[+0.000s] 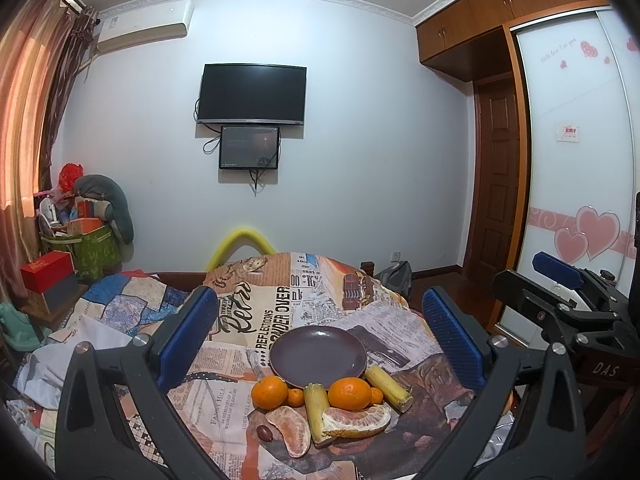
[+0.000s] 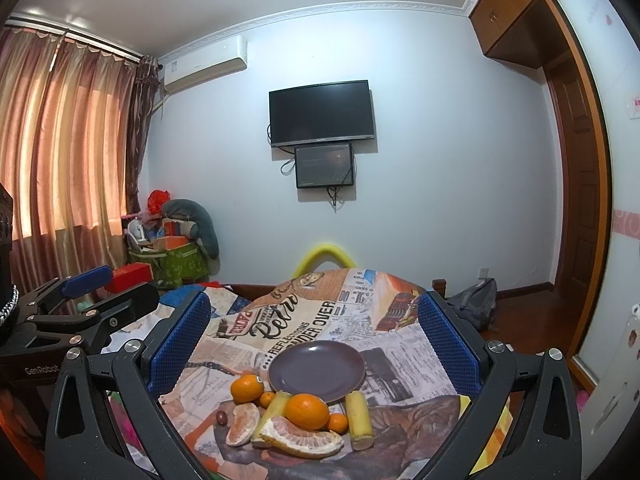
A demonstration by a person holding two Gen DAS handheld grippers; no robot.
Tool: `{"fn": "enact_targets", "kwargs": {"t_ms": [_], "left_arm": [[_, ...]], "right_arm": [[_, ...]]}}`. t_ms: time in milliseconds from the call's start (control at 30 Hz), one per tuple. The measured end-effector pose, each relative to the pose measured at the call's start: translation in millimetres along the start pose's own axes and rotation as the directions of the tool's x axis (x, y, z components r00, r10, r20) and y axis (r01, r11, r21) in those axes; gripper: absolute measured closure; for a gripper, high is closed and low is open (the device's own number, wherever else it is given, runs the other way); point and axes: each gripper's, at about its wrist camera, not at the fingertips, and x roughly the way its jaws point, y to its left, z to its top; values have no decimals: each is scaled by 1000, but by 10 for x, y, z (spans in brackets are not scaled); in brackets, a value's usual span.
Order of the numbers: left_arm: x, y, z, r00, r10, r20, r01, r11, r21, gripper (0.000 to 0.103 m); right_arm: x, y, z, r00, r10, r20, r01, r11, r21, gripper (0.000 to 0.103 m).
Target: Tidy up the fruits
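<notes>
Low in the frame, fruit is lying before an empty purple plate (image 1: 318,356): two big oranges (image 1: 349,393), two small ones (image 1: 295,397), two yellowish stalk pieces (image 1: 316,410), two peeled segments (image 1: 356,421), one dark date (image 1: 264,433). Left gripper (image 1: 320,340) and right gripper (image 2: 314,344) are hanging spread, holding nothing.

A newsprint-patterned cloth (image 1: 280,312) carries a purple plate (image 1: 318,356), oranges (image 1: 349,393) and sugarcane pieces (image 1: 387,388).

1. Your plate (image 1: 318,356) looks like glazed ceramic, smooth with a dull sheen.
2. The cloth (image 1: 256,308) under it is soft printed fabric, matt and creased.
3. Your left gripper (image 1: 320,344) has blue ribbed rubbery pads (image 1: 186,338) on matt black plastic arms with bright metal screws.
4. The oranges (image 1: 349,393) have glossy, pitted peel.
</notes>
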Motion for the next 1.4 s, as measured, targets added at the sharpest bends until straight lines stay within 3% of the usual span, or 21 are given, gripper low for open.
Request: {"fn": "enact_targets", "kwargs": {"t_ms": [633, 967, 1167, 1400], "left_arm": [[84, 23, -48, 1000, -1, -22, 1, 1000, -9, 0], [390, 178, -181, 993, -8, -117, 3, 999, -49, 0], [685, 294, -367, 979, 5, -202, -16, 998, -56, 1], [1135, 479, -669, 937, 8, -348, -34, 997, -68, 17]], "right_arm": [[31, -7, -12, 1000, -9, -20, 9, 1000, 1, 0], [264, -97, -196, 991, -38, -129, 37, 999, -11, 0], [483, -218, -372, 972, -32, -234, 35, 999, 9, 0], [742, -405, -592, 940, -47, -338, 58, 998, 21, 0]]}}
